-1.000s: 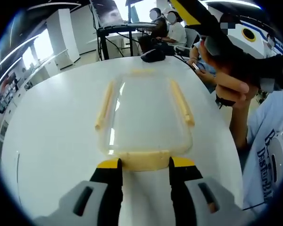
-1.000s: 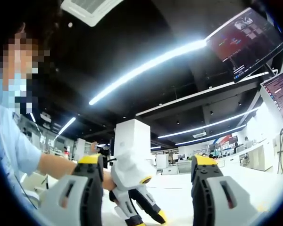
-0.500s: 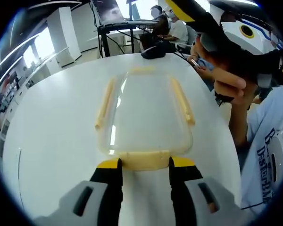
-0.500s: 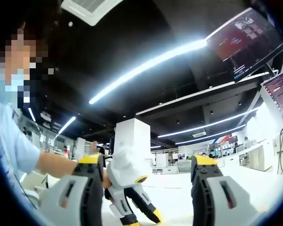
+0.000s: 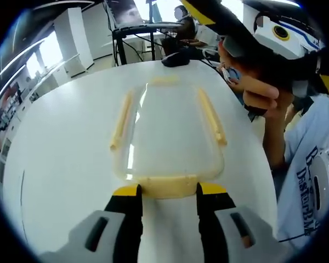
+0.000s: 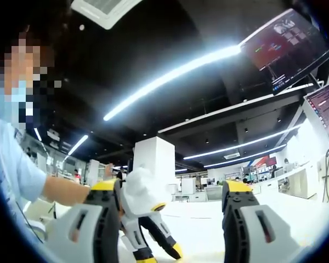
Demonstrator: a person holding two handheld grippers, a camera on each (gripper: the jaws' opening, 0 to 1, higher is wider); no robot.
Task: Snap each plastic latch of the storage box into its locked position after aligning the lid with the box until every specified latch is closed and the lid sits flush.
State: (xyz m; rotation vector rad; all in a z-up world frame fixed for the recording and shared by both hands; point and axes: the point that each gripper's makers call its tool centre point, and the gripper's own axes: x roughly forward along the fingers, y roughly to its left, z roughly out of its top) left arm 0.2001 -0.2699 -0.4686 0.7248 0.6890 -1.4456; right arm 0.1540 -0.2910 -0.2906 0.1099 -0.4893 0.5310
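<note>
A clear storage box (image 5: 167, 129) with its lid on lies on the round white table (image 5: 60, 159). Cream latches show on its left side (image 5: 122, 121), right side (image 5: 211, 116), far end (image 5: 165, 81) and near end (image 5: 165, 186). My left gripper (image 5: 167, 192) is open, and its yellow tips stand at either end of the near latch. The right gripper (image 5: 274, 38) hangs high at the table's right, held by a hand (image 5: 260, 93). In the right gripper view the right gripper (image 6: 172, 189) is open, holds nothing and points up at the ceiling. The left gripper (image 6: 145, 219) shows low between its jaws.
A dark object (image 5: 178, 59) lies at the table's far edge, with a black stand (image 5: 134, 33) and seated people behind it. The person's shirt (image 5: 307, 175) is close along the table's right edge. Screens (image 6: 288, 46) hang at the upper right.
The right gripper and its hand have drifted slightly up and left in the left gripper view. The box and my left gripper have stayed put.
</note>
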